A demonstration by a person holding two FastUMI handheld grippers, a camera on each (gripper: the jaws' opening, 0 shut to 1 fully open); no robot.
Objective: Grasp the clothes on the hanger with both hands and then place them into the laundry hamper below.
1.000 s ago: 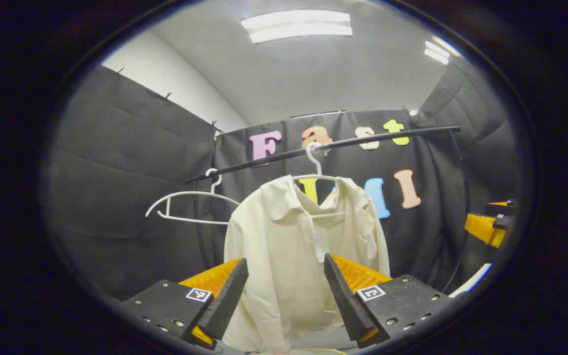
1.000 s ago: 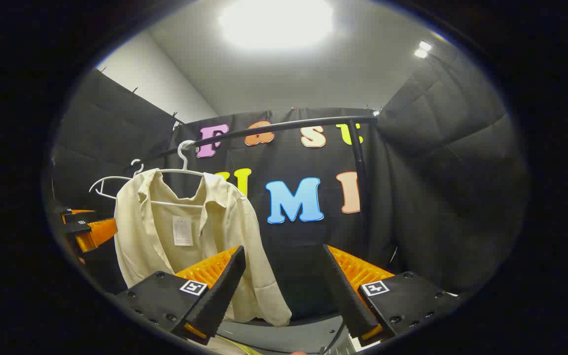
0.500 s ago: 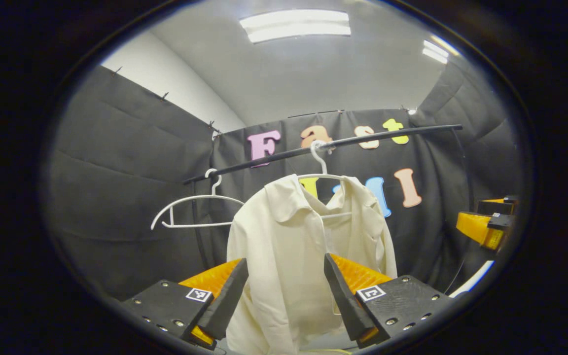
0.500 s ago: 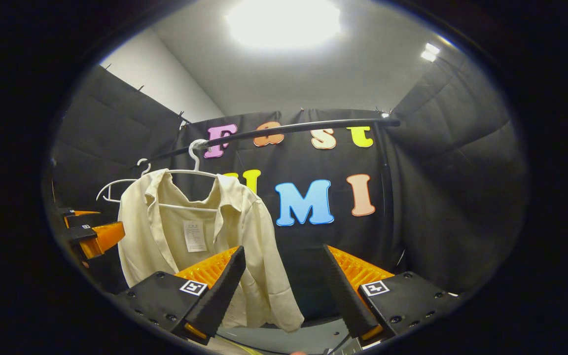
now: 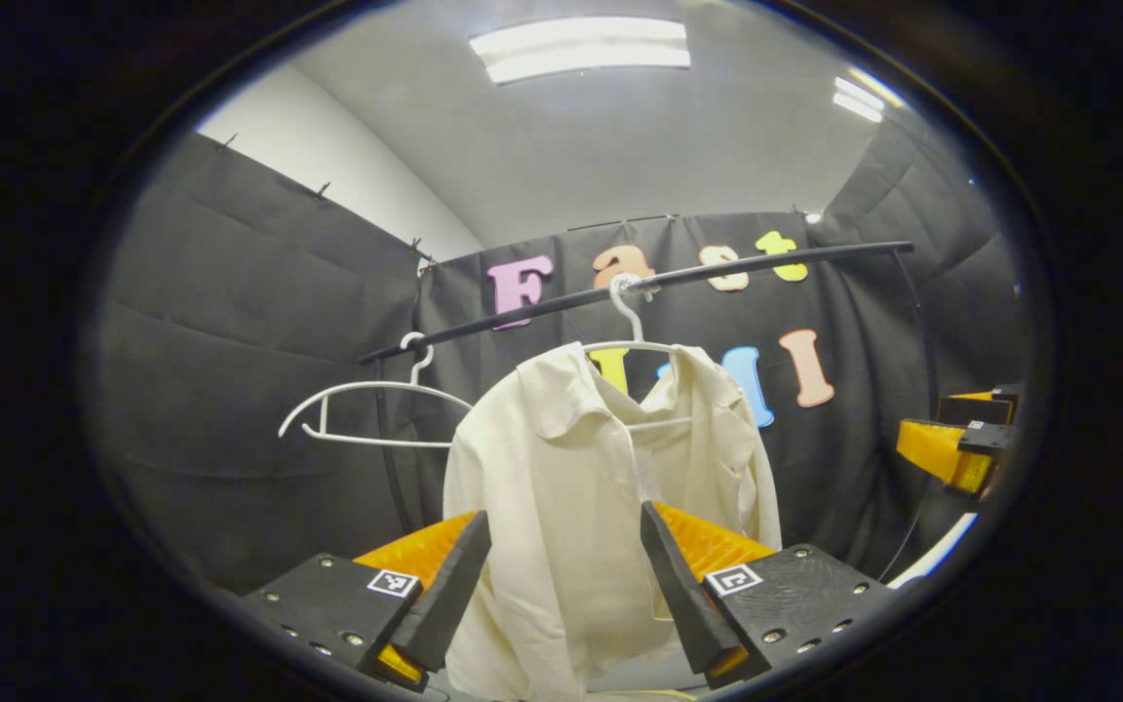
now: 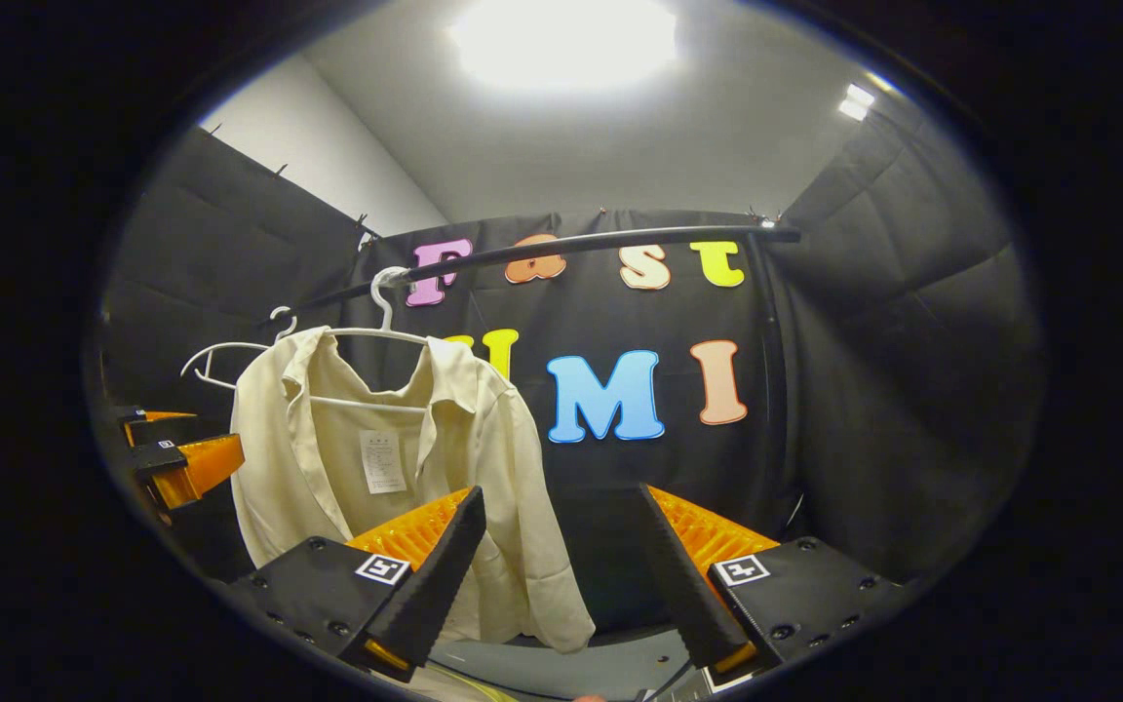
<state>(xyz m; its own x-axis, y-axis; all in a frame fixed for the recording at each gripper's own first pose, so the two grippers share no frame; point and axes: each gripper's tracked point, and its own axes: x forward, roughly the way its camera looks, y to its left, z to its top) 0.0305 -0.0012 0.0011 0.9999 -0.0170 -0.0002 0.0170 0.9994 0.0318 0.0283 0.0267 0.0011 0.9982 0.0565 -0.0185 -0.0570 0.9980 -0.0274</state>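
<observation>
Shirt [image 5: 581, 487] hangs beside spare hanger [image 5: 367, 414].

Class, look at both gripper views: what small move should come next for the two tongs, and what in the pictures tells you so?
Probably move both forward to the cream collared shirt. It hangs on a white plastic hanger from the black rail, untouched. The left tongs and right tongs are open, short of the cloth; the right should likely swing toward the shirt, which lies off to its side.
</observation>
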